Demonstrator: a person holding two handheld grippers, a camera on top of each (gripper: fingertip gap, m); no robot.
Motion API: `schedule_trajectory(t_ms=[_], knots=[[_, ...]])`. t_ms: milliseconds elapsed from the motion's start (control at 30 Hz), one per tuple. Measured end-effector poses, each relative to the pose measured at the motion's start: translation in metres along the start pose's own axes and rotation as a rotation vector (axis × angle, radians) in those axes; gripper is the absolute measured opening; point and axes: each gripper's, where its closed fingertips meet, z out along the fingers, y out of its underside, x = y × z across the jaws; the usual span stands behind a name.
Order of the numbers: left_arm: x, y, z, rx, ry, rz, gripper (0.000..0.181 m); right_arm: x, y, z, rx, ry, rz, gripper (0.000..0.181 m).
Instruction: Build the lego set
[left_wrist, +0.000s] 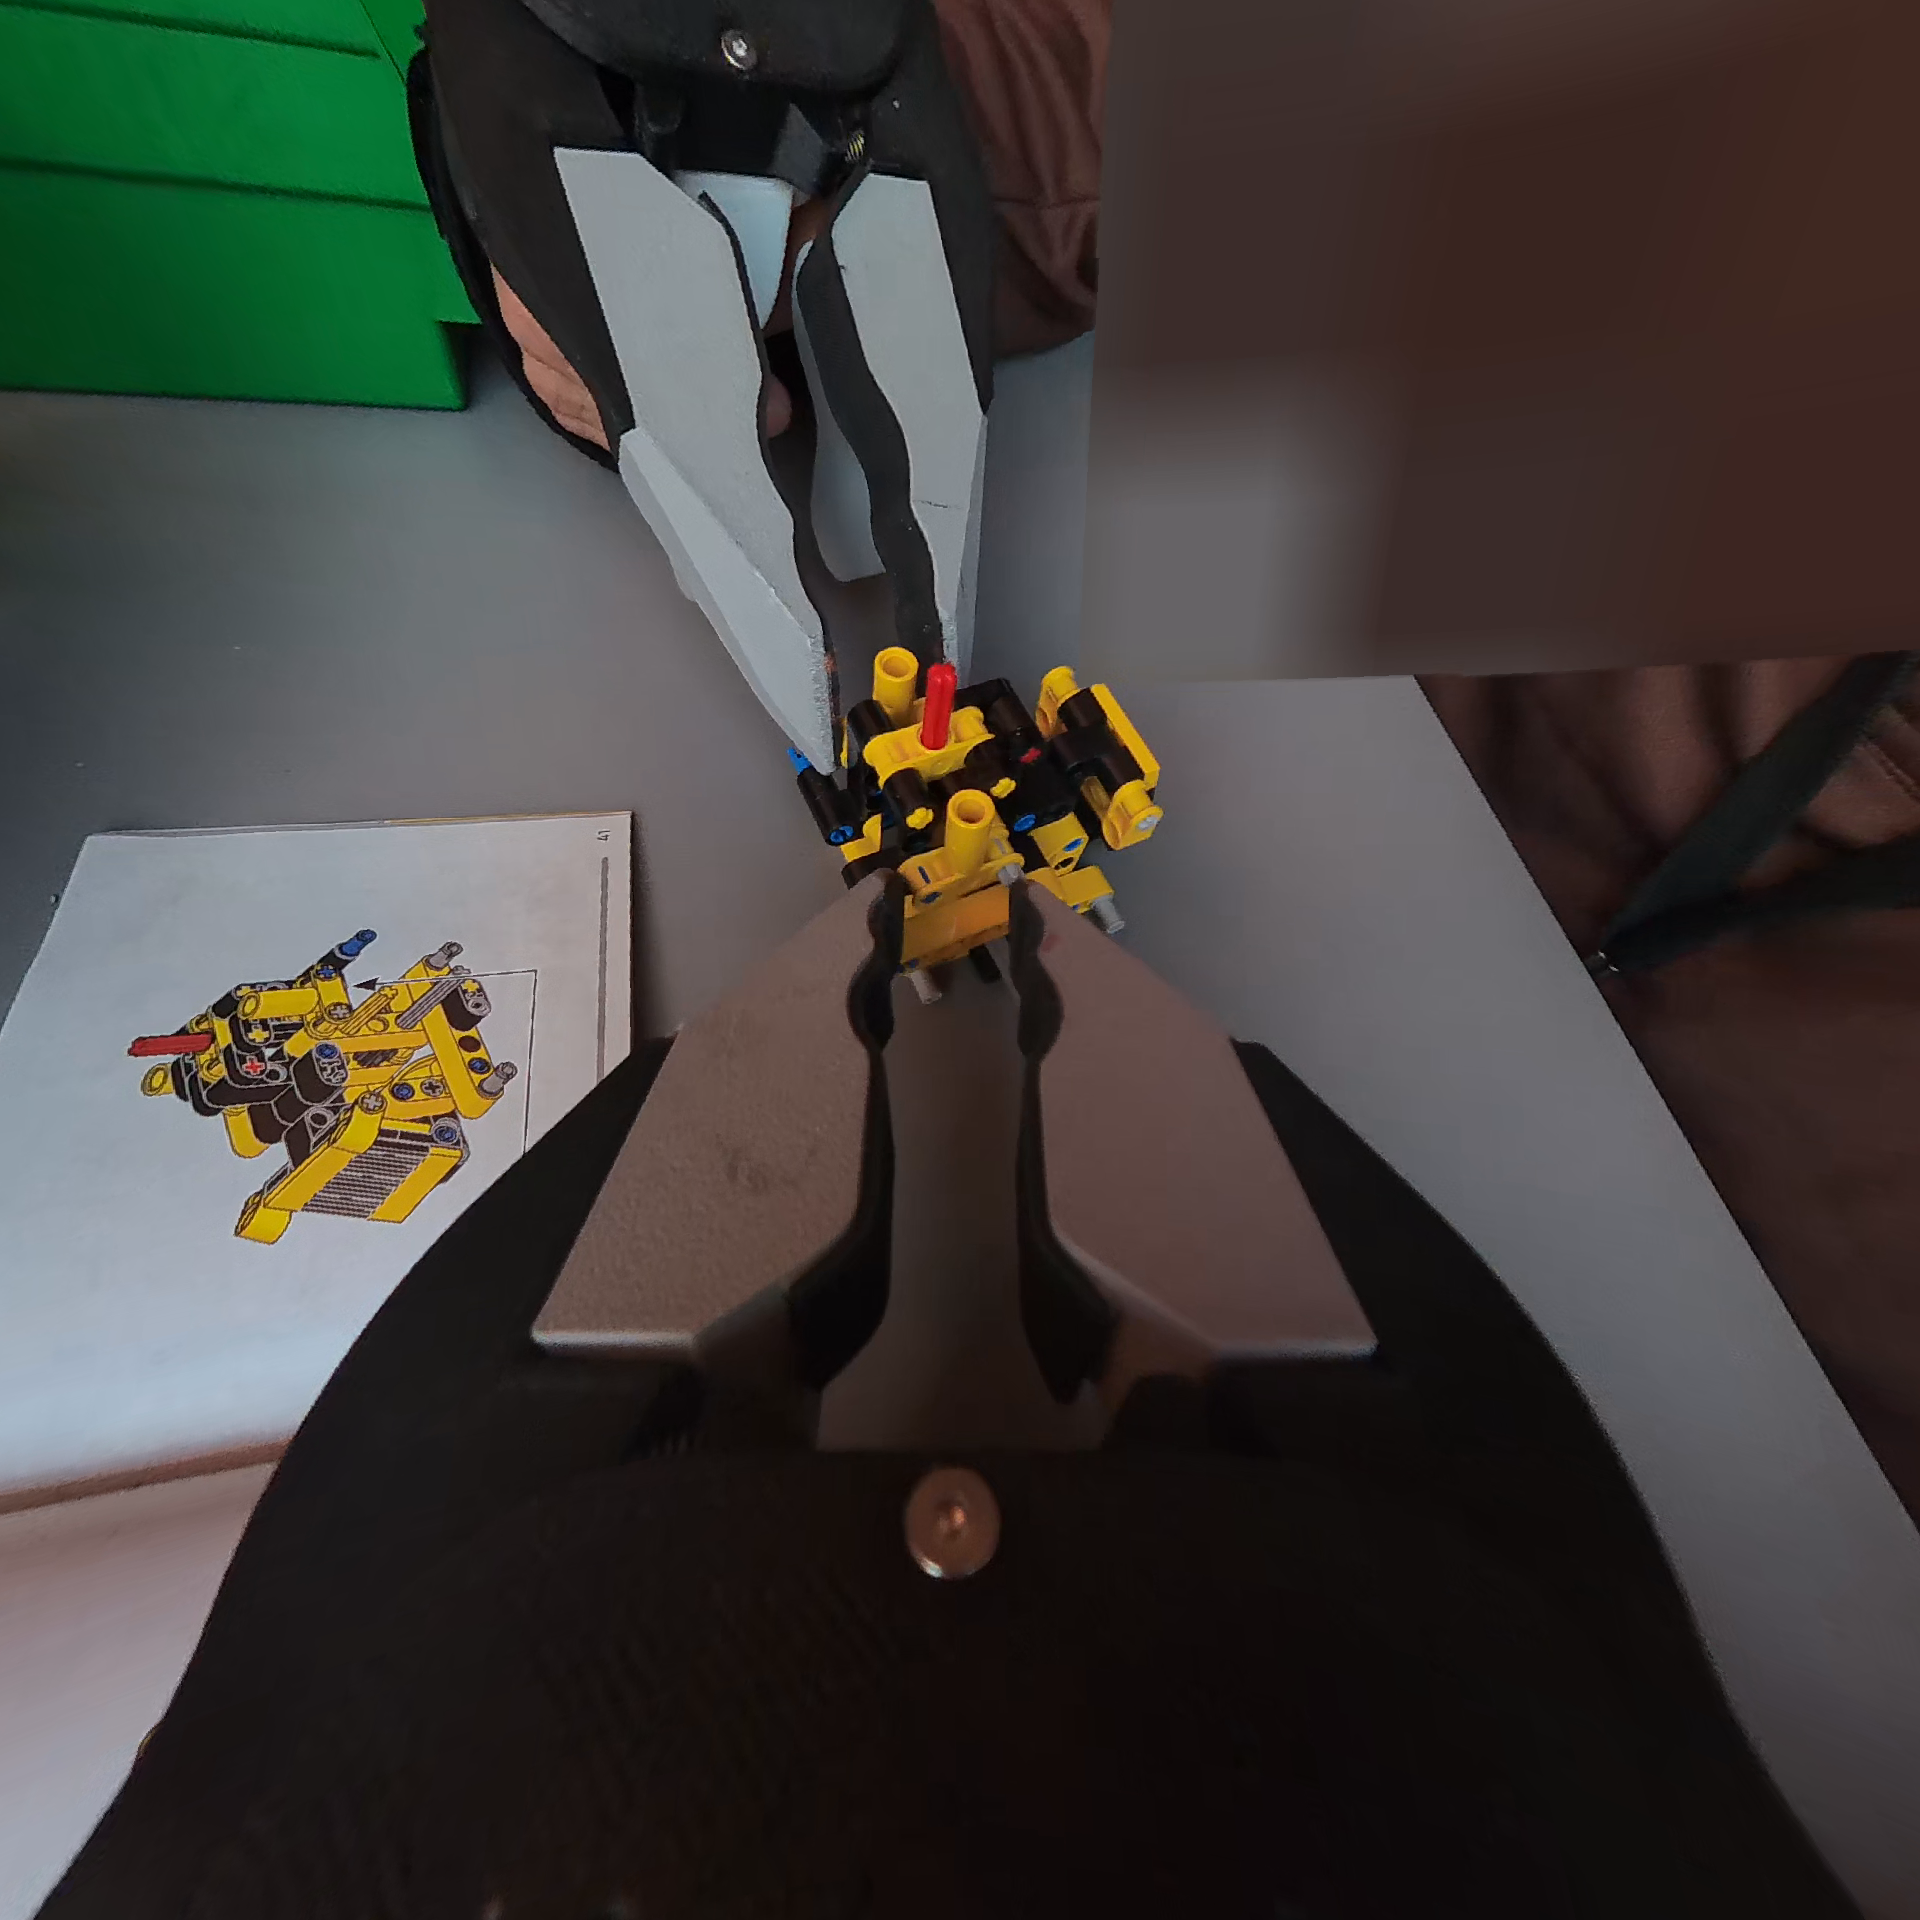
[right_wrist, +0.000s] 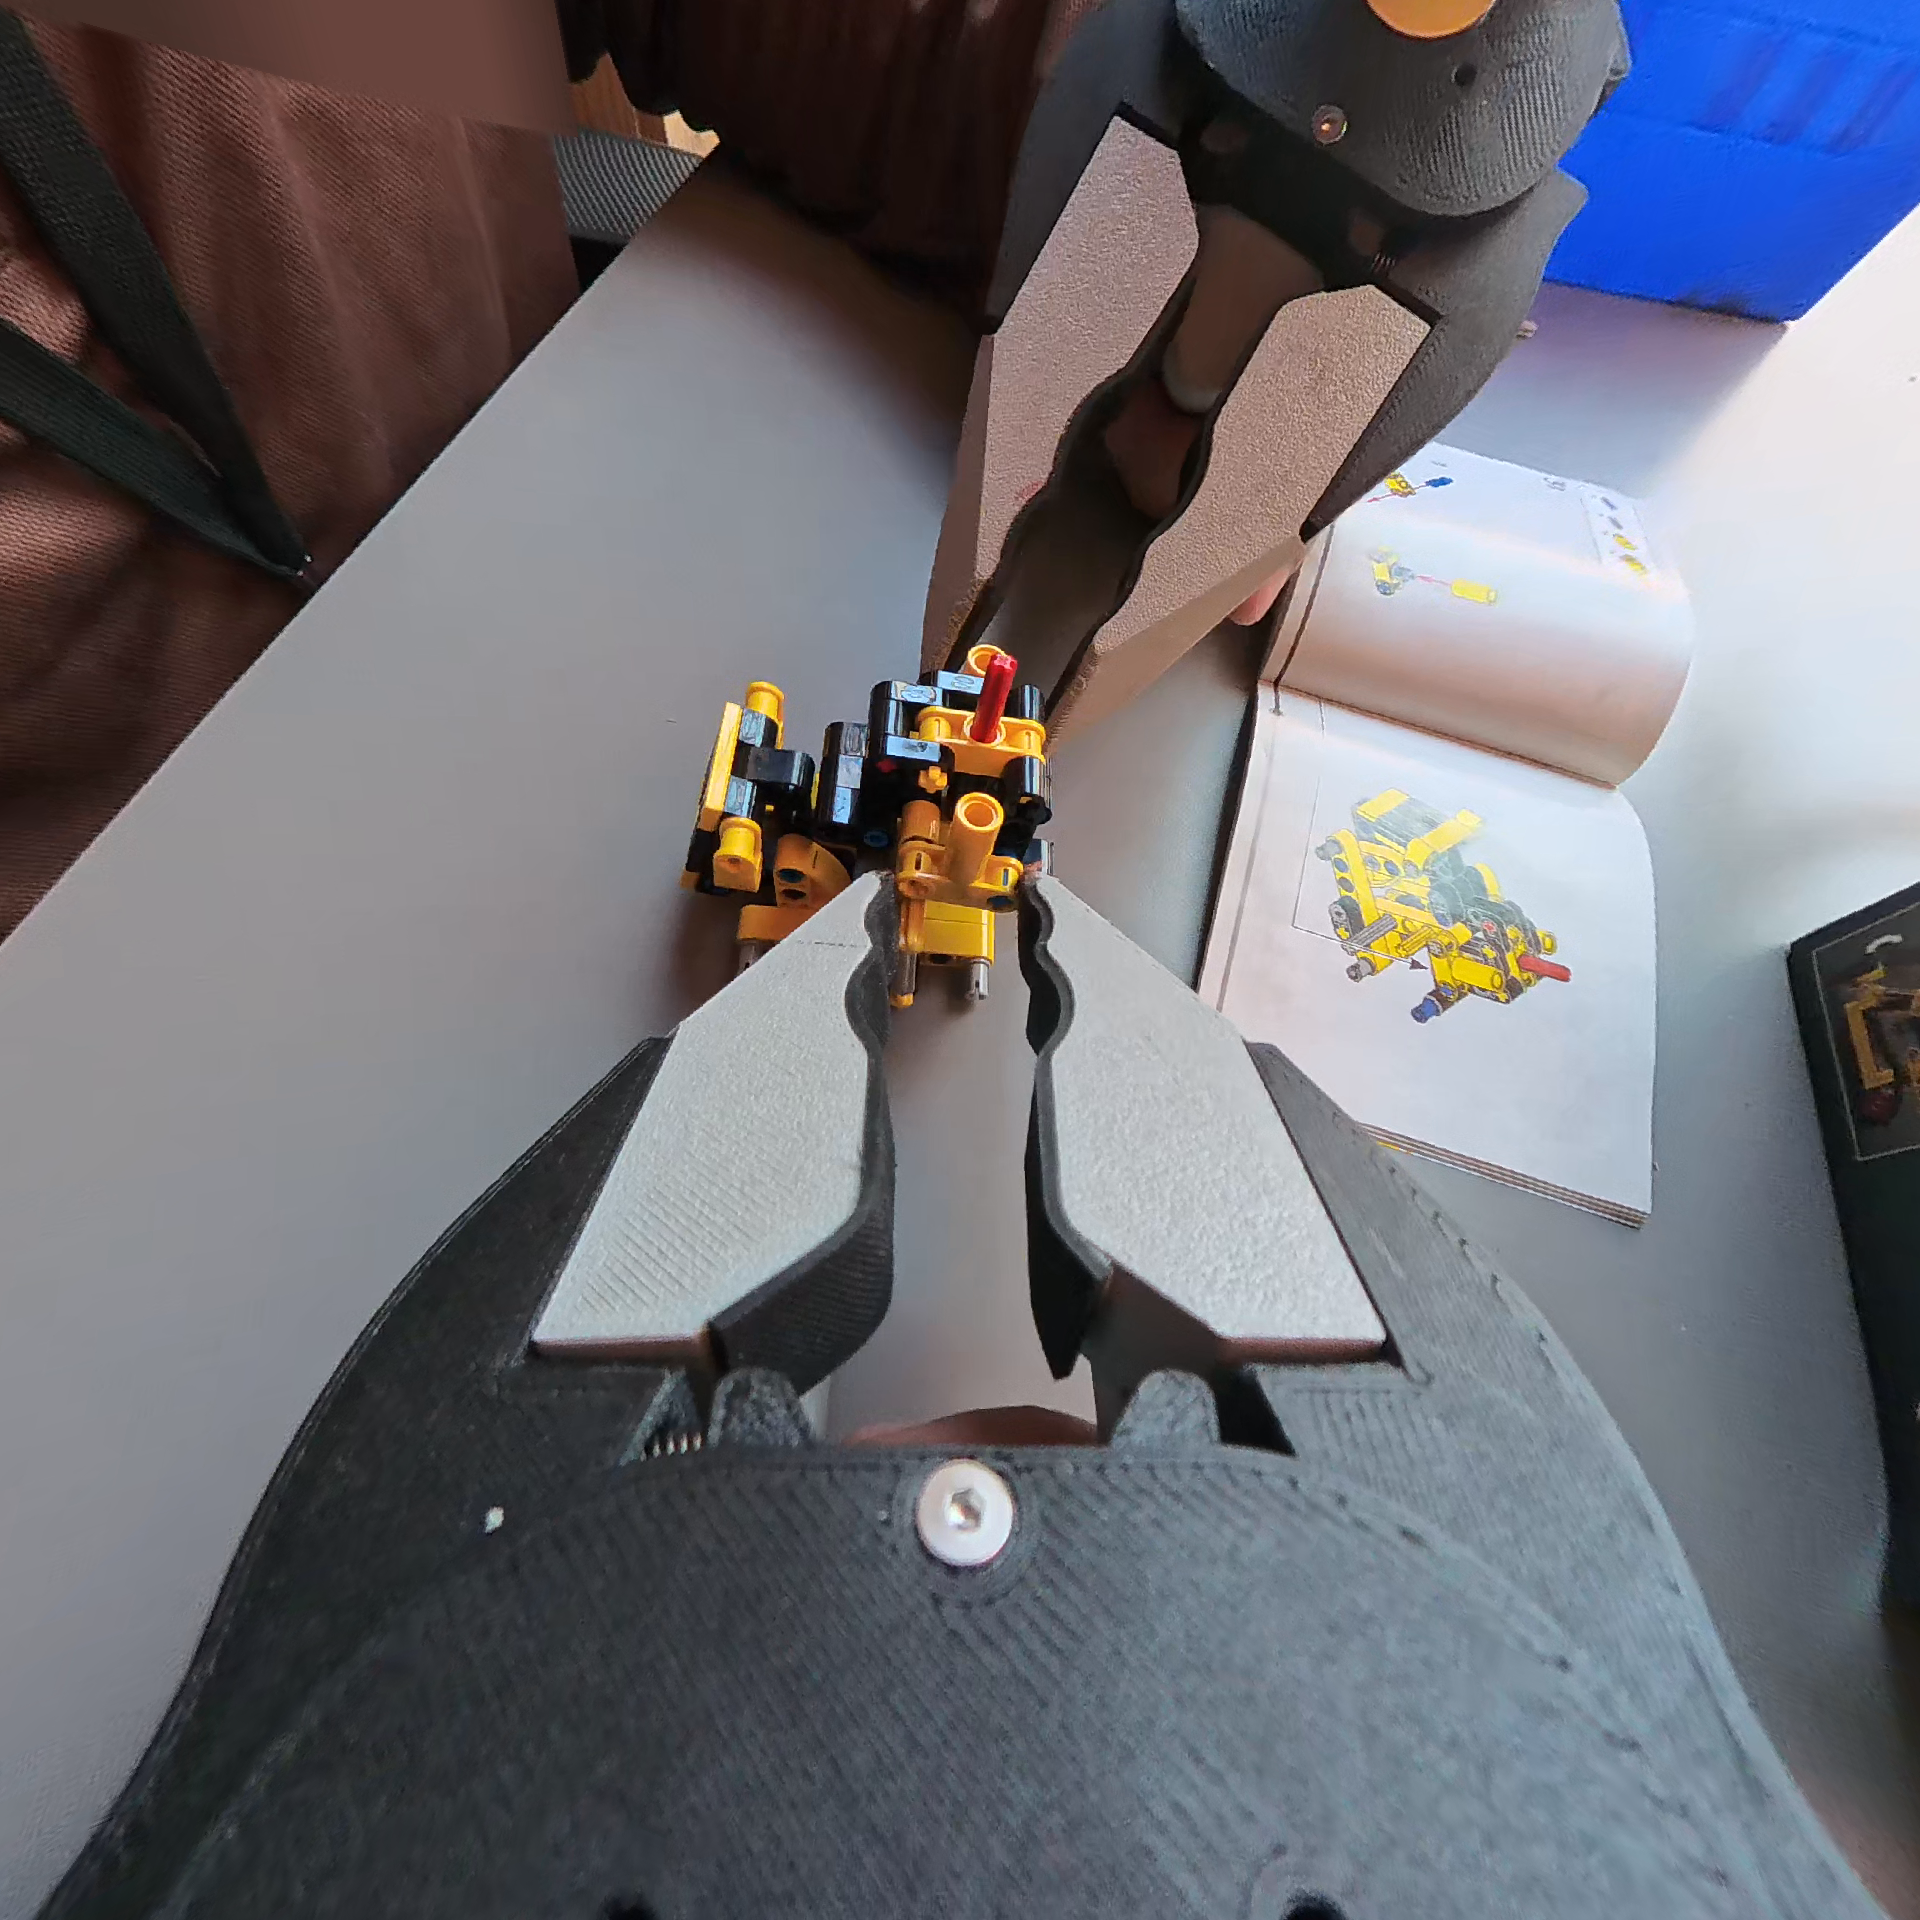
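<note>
1. The left gripper (left_wrist: 951, 909) is partly closed, its tips pressing the sides of the yellow-and-black model (left_wrist: 971, 800) on the grey table (left_wrist: 312, 623).
2. The right gripper (right_wrist: 951, 904) is likewise narrowed onto the model's (right_wrist: 914, 810) opposite end.
3. A red pin (left_wrist: 938, 704) stands upright on top of the model.
4. The open booklet (right_wrist: 1455, 935) lies just beside the model.
5. A blurred patch beyond the model hides the person.
</note>
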Motion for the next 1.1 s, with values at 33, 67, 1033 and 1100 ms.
schedule_trajectory(t_ms=[33,67,1033,1100], knots=[[-0.0003,0.0001,0.0002,-0.001,-0.007,0.006,0.017,0.0001,0.0001,-0.0001,0.000,0.000,0.002,0.020],[-0.0007,0.0004,0.0005,-0.004,-0.019,0.015,0.017,0.0003,0.0003,-0.0004,-0.001,-0.001,0.005,0.020],[-0.0070,-0.0022,0.0009,0.013,-0.080,-0.027,0.011,0.0002,0.0007,-0.0015,0.003,-0.010,0.032,0.021],[-0.0050,-0.0023,0.0005,0.016,-0.061,-0.018,0.011,-0.0003,0.0006,-0.0014,0.003,-0.006,0.024,0.020]])
